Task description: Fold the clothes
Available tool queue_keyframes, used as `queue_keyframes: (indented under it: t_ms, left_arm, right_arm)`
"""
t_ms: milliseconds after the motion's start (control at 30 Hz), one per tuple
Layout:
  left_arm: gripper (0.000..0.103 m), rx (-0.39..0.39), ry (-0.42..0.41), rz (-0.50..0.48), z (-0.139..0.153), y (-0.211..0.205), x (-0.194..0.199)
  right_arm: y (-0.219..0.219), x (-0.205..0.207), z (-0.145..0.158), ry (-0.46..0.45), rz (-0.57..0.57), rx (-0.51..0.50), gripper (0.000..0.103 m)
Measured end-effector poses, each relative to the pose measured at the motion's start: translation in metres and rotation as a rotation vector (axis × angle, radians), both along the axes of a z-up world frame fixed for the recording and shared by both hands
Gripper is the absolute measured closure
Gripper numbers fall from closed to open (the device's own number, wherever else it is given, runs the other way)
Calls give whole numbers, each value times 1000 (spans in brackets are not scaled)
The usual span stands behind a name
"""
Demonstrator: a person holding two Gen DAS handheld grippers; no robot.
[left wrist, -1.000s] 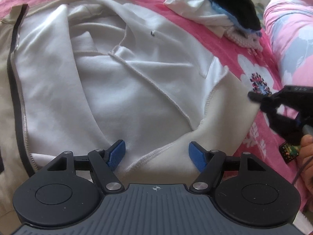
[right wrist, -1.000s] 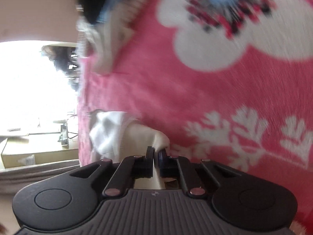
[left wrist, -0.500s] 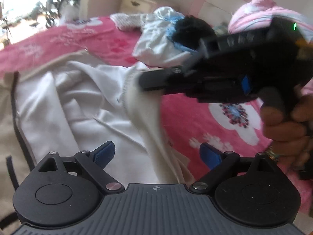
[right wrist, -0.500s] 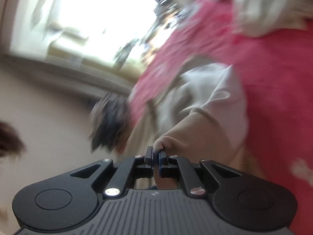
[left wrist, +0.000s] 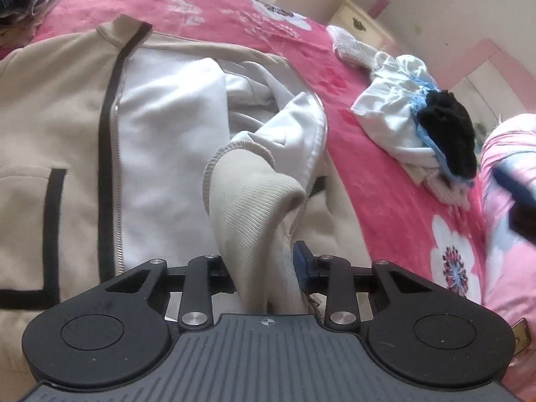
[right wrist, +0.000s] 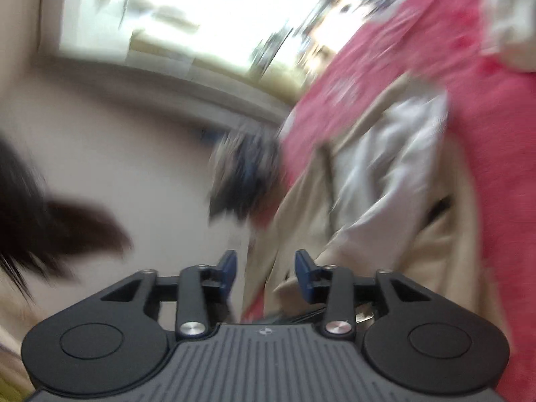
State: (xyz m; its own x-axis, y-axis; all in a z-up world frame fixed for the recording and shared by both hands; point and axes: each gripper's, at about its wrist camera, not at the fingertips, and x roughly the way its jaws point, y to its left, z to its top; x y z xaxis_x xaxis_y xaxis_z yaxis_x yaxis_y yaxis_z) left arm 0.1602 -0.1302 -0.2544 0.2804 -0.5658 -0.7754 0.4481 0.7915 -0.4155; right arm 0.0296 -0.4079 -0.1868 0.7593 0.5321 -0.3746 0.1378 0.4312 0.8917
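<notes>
A beige zip jacket (left wrist: 67, 107) with black trim lies open on the bed, its white lining (left wrist: 167, 127) facing up. My left gripper (left wrist: 264, 264) is shut on its ribbed beige cuff (left wrist: 248, 194), which stands up in a fold between the fingers. In the blurred right wrist view, my right gripper (right wrist: 266, 268) is open with nothing between its blue pads (right wrist: 229, 266). It hangs above the jacket (right wrist: 385, 174). A dark blurred shape (left wrist: 516, 201) at the right edge of the left wrist view seems to be that gripper.
The pink floral bed cover (left wrist: 385, 184) runs to the right, with a heap of white, blue and black clothes (left wrist: 418, 127) on it. A pink quilt (left wrist: 509, 154) lies at the far right. A dark clothes pile (right wrist: 244, 174) and a person's hair (right wrist: 50, 217) show on the right wrist view's left side.
My right gripper lifted the cuff, carried it over to the left gripper, then opened and let go. My left gripper, open before, has shut on the cuff.
</notes>
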Motion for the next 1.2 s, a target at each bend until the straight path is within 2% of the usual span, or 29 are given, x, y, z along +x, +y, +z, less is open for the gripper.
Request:
queue_keyframes:
  t_ms: [33, 100, 200, 267, 433, 467, 500, 533, 633, 800, 900, 1200]
  left_arm:
    - [72, -2, -1, 1, 1, 1, 0]
    - [74, -14, -8, 4, 4, 3, 0]
    - [77, -40, -31, 16, 13, 14, -2]
    - [77, -53, -42, 27, 19, 19, -1]
    - [77, -39, -45, 70, 19, 32, 5]
    - [77, -38, -47, 73, 18, 33, 5]
    - [77, -37, -47, 73, 18, 34, 6]
    - [77, -35, -46, 71, 17, 34, 6]
    - [77, -41, -43, 65, 17, 33, 5]
    - [76, -79, -39, 43, 18, 27, 2]
    - [76, -99, -36, 26, 18, 21, 1]
    - [76, -159, -38, -24, 21, -7, -3]
  right_arm:
    - [-11, -6, -11, 52, -48, -7, 58]
    - [-27, -18, -44, 257, -111, -54, 56]
    - [-28, -29, -95, 494, -129, -133, 58]
    - [-20, -29, -115, 531, -100, -175, 63]
    - [5, -18, -134, 506, -2, -270, 65]
    - [5, -18, -132, 503, 2, -274, 78]
    - [5, -18, -128, 495, 16, -280, 91]
    - [5, -18, -124, 482, 26, -282, 94]
    - [5, -19, -99, 442, 34, -331, 95]
    - [-34, -19, -30, 381, -83, -462, 96]
    - [-67, -22, 12, 362, -163, -587, 96]
    - [-169, 9, 65, 399, -374, -794, 96]
